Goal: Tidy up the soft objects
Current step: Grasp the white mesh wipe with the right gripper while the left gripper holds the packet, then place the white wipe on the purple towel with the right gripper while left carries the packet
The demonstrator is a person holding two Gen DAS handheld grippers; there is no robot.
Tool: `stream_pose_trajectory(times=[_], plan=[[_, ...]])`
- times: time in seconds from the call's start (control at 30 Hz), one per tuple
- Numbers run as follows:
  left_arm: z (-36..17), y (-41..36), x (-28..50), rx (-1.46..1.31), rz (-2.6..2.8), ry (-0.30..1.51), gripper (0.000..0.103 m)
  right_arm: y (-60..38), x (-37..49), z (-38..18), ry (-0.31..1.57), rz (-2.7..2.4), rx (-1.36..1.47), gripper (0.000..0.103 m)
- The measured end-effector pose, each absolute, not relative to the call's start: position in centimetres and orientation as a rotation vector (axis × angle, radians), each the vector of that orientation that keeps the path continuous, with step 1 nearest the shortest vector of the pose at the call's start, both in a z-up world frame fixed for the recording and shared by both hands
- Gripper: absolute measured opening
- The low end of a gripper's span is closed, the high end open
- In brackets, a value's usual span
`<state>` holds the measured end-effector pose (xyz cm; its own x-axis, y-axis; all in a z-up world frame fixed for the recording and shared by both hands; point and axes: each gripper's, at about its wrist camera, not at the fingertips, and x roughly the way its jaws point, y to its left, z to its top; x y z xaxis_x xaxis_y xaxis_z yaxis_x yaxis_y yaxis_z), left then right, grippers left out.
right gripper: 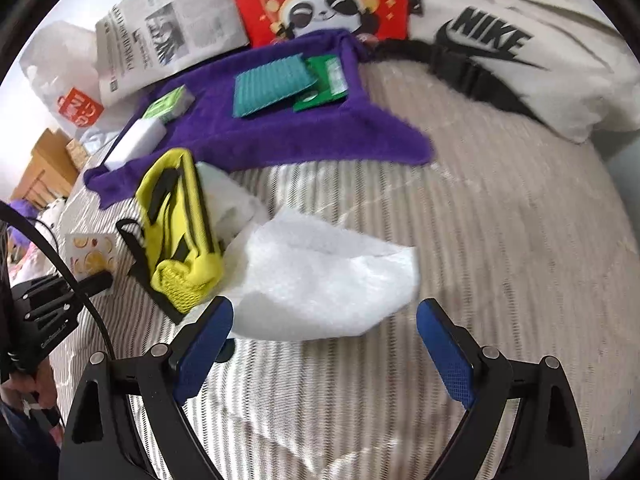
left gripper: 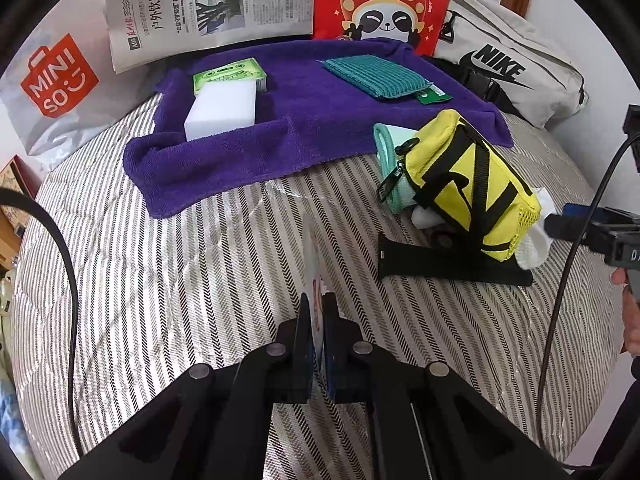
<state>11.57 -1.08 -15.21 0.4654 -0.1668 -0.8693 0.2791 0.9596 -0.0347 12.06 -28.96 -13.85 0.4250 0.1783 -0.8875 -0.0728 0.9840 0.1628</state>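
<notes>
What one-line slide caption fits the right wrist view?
Open right tongs approach a crumpled white cloth beside a yellow-and-black fabric pouch on the striped bedspread.

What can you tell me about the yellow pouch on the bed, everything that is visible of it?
The yellow pouch looks like fabric, with black straps crossing its side, a yellow mesh pocket at one end and a black clip at the other. It lies tilted on the striped bedcover, over a flat black strap, just off the purple towel. A mint cloth and a white cloth touch it. No gripper holds it.
</notes>
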Motion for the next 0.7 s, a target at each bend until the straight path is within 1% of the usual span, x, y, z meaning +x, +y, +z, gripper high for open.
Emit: stream_pose_trajectory(times=[0.1,0.13,0.2,0.27,0.3,0.33,0.37,0.43,0.47,0.57,0.7], plan=[[-15.2,-1.1,11.5,0.122,-0.28,1.047,0.005,-28.1,12.3,-14.7,1.136,0.199,0.105,0.092],[-15.2,-1.0,11.4,0.121,-0.284,1.044,0.005,-27.8,12.5,-15.0,1.143,0.206,0.109,0.095],[-15.1,-1.0,11.4,0.115,-0.288,1.042,0.005,-27.2,13.0,-15.6,1.16,0.206,0.112,0.095],[-15.2,-1.0,11.4,0.116,-0.291,1.039,0.005,-26.2,13.3,-15.8,1.147,0.184,0.073,0.092],[-15.2,-0.9,11.4,0.117,-0.293,1.038,0.005,-25.8,13.4,-15.8,1.141,0.181,0.055,0.081],[-15.2,-0.9,11.4,0.117,-0.295,1.038,0.005,-25.4,13.4,-15.9,1.128,0.185,0.033,0.062],[-15.2,-0.9,11.4,0.118,-0.296,1.038,0.006,-24.8,13.1,-15.9,1.104,0.19,-0.014,0.055],[-15.2,-0.9,11.3,0.117,-0.297,1.035,0.006,-23.9,12.6,-15.8,1.073,0.197,-0.091,0.015],[-15.2,-0.9,11.3,0.112,-0.295,1.034,0.006,-23.9,12.5,-15.6,1.07,0.22,-0.093,0.012],[-15.2,-0.8,11.3,0.091,-0.296,1.032,0.006,-24.8,12.2,-15.1,1.087,0.241,-0.023,0.012],[-15.2,-0.4,11.2,0.062,-0.297,1.037,0.006,-26.4,11.6,-13.6,1.049,0.206,-0.007,0.012]])
